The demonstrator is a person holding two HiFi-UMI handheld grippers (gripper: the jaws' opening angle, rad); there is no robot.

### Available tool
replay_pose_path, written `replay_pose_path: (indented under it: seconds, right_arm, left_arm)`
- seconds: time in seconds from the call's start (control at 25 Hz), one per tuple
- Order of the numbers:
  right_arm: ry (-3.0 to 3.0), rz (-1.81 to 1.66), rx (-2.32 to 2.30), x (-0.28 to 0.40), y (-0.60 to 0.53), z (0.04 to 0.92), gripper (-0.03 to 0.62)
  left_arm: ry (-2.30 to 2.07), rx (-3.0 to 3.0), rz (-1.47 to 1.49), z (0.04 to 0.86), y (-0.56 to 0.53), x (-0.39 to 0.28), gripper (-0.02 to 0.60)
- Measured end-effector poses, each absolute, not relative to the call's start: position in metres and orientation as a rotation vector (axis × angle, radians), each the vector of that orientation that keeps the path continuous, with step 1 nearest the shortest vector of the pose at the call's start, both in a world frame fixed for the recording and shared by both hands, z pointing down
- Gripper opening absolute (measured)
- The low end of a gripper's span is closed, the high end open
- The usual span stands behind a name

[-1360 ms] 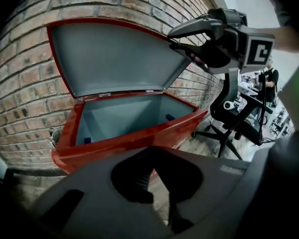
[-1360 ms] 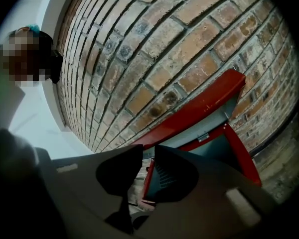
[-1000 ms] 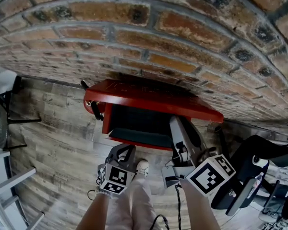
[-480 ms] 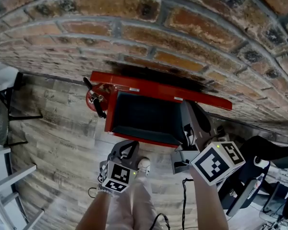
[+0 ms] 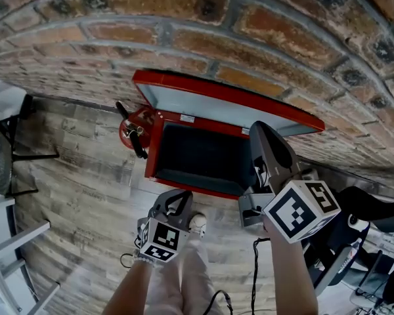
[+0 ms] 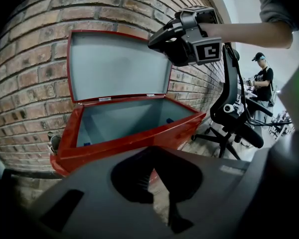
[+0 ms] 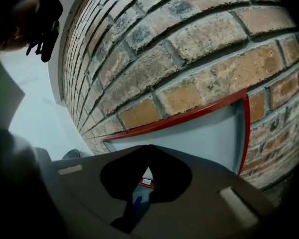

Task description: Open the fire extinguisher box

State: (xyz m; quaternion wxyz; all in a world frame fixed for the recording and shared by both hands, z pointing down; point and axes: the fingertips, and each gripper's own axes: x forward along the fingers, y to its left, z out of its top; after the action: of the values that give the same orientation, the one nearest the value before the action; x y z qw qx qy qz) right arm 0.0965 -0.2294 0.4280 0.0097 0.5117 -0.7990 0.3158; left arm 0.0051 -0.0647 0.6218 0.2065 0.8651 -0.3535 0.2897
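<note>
The brick wall is the biggest thing. Its bricks are rough, brown and orange, with grey lines between them. Below it is a floor of pale wooden boards with dark streaks.

The fire extinguisher box sits on the floor, pushed up against the wall. It is a long box with straight sides, made of smooth, shiny red metal. It is open. Its lid stands up and leans back on the bricks. The inside of the lid is flat and pale grey with a thin red edge. The inside of the box is grey too, and it looks dark from above. A small white label sits on the back rim.

A black office chair with wheels stands to the right of the box. A round red fire extinguisher with a black hose lies just beside the left end of the box.

The right gripper is dark grey and smooth. It is held up by the top right corner of the lid, and I cannot tell if it touches. Its jaws are pressed together with nothing in them. The left gripper hangs low in front of the box, well apart from it. Its jaws are together too and hold nothing. Each gripper has a white cube with black square marks.
</note>
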Motion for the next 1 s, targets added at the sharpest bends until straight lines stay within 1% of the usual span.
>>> replay_pose_path:
  seconds: [0.28,0.44,0.76,1.0]
  right_arm:
    - [-2.489,0.987,1.433,0.084,-0.207,0.455,0.009]
    - [-2.473,0.894,1.242,0.068,-0.182,0.481,0.009]
    - [-2.385,0.643,0.744,0.030,-0.123,0.532,0.116]
    - [-2.317,0.568,0.464,0.014,-0.091,0.558,0.129]
  left_arm:
    - [-0.984,2.417,0.802,0.621,-0.065,0.005,-0.002]
    - [-0.978,2.425,0.801,0.621,-0.063,0.005,-0.002]
    - [-0.966,2.438,0.797,0.620,-0.060,0.004,-0.002]
    - [-0.965,2.439,0.791,0.621,-0.054,0.001,-0.002]
